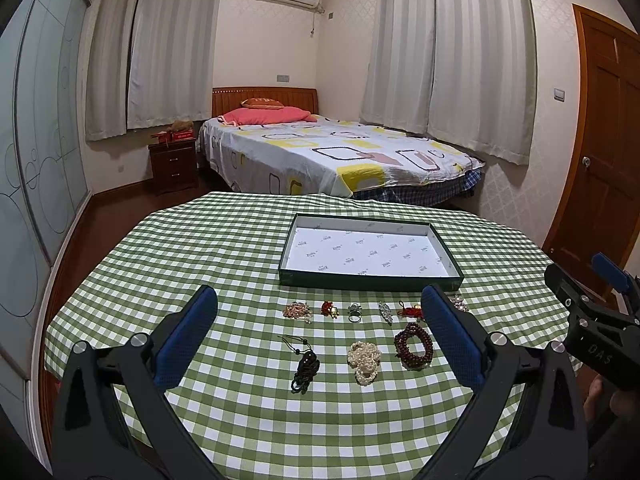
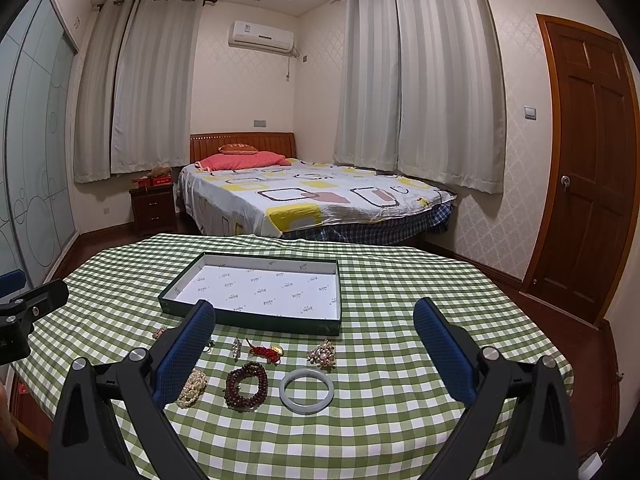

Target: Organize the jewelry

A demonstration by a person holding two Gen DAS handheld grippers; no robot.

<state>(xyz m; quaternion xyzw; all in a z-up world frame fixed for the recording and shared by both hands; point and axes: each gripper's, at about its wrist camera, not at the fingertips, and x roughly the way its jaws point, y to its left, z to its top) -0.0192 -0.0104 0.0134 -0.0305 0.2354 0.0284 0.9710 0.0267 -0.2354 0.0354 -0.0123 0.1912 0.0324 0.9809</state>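
A shallow green box (image 1: pixel 370 281) with white lining stands empty on the checked table; it also shows in the right wrist view (image 2: pixel 256 322). In front of it lie two rows of jewelry: a pearl bracelet (image 1: pixel 363 360), a dark red bead bracelet (image 1: pixel 412 345) (image 2: pixel 245 385), a black cord necklace (image 1: pixel 305 366), a ring (image 1: pixel 354 312), brooches (image 2: pixel 322 354), a red knot charm (image 2: pixel 266 351) and a pale jade bangle (image 2: pixel 306 391). My left gripper (image 1: pixel 320 336) is open above the jewelry. My right gripper (image 2: pixel 314 354) is open above the bangle and holds nothing.
The table wears a green checked cloth (image 1: pixel 224 248) and its edges fall away left and right. A bed (image 1: pixel 332 152) stands beyond the table, a nightstand (image 1: pixel 173 166) to its left, a wooden door (image 2: pixel 588 168) at the right.
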